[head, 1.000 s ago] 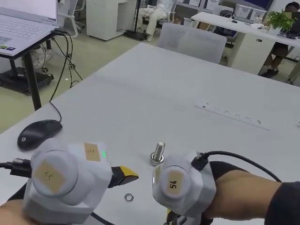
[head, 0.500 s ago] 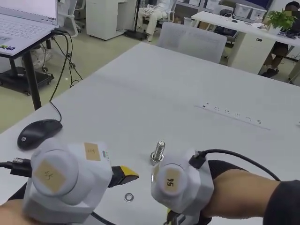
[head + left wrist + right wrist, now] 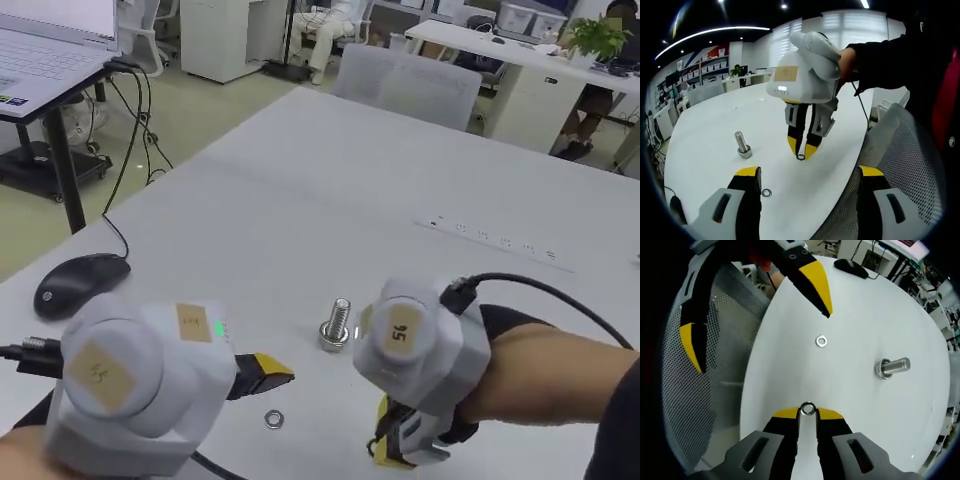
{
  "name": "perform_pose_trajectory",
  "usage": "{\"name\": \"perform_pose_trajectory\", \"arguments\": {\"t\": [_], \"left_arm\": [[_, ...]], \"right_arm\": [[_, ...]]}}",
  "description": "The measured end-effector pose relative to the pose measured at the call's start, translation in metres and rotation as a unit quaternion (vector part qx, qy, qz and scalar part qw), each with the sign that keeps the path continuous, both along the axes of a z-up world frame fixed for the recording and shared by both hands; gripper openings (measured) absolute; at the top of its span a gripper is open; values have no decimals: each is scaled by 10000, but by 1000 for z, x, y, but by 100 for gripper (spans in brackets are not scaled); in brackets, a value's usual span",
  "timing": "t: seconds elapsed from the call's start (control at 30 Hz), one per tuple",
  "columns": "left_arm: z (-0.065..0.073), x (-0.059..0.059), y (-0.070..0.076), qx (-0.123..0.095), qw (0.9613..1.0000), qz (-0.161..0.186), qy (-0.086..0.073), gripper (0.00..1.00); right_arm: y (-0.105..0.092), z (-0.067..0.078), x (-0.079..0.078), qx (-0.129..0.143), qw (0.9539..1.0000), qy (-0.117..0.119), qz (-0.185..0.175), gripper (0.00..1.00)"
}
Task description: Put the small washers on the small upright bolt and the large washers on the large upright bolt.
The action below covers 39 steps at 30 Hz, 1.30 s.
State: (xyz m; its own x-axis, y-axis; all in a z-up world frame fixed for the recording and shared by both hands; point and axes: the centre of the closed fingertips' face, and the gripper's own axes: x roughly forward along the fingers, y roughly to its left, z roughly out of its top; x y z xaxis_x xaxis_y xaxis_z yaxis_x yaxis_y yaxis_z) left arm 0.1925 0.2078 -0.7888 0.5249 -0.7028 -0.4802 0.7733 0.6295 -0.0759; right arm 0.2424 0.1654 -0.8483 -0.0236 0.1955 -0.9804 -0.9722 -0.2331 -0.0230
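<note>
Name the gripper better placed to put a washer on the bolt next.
Right. The right gripper is shut on a washer, close beside the upright bolt. The left gripper is open and empty; the other washer lies on the table.

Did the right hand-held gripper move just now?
Yes. The right hand-held gripper shifted up and rightwards in the head view, against the upright bolt.

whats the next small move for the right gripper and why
Likely swing the right gripper over the bolt and lower it: its jaws are shut on a washer, and the bolt stands upright close by, off to one side of the tips.
</note>
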Motion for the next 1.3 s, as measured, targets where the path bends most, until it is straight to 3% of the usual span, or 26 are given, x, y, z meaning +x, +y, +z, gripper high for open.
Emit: {"name": "perform_pose_trajectory", "arguments": {"t": [0.4,0.73,0.9,1.3], "left_arm": [[-2,-1,0,17,10000,-27,36,77],[-4,0,0,33,9999,-54,89,77],[-5,0,0,37,9999,-46,110,77],[-8,1,1,70,9998,-43,172,77]], "right_arm": [[-24,44,43,271,9979,-313,-500,13],[-49,68,74,322,9948,-581,-771,13],[-59,71,84,297,9933,-656,-906,13],[-80,61,98,156,9911,-658,-1150,13]]}}
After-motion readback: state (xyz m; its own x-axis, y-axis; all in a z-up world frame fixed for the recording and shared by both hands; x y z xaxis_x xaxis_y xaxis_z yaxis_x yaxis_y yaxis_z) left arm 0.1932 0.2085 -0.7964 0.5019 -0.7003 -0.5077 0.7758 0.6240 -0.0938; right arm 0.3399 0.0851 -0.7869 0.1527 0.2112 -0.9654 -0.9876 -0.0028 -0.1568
